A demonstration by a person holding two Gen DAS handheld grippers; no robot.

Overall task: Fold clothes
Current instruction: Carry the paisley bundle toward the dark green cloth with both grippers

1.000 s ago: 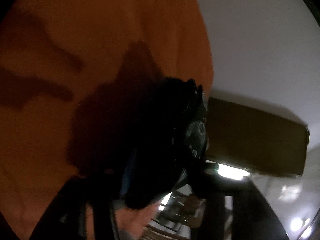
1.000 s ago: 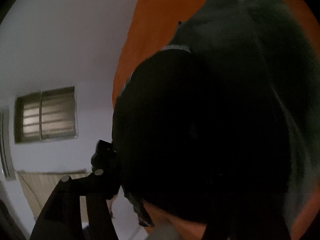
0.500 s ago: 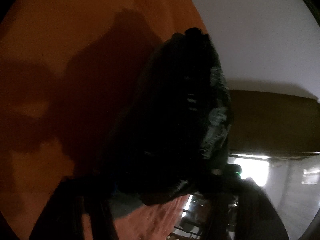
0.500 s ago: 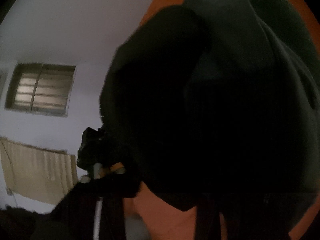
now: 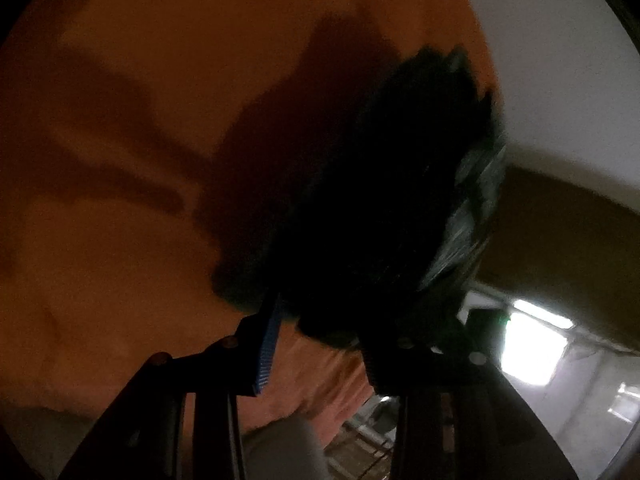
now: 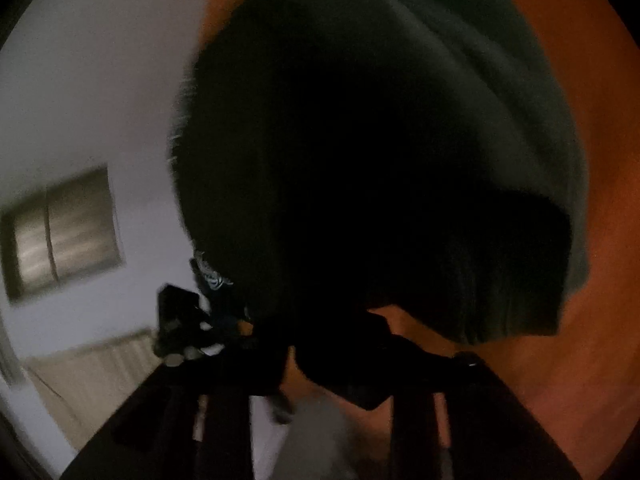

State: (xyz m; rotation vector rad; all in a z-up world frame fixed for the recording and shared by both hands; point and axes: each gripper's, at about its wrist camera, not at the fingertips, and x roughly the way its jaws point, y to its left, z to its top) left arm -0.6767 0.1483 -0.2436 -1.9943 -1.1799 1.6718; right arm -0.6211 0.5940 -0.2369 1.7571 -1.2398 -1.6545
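Over the orange sheet (image 5: 160, 80), a bunched dark garment (image 5: 380, 200) sits unfolded between left gripper (image 5: 320, 344) jaws that are closing, while right gripper (image 6: 340, 364) jaws are opening around it.

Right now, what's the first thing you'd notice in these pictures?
A big dark cloth fills the middle of the right view and bunches up right of centre in the left view. Behind it spreads a bright orange sheet, with long shadows across it on the left. The left gripper sits at the cloth's bottom edge, jaws closing, one blue pad showing.
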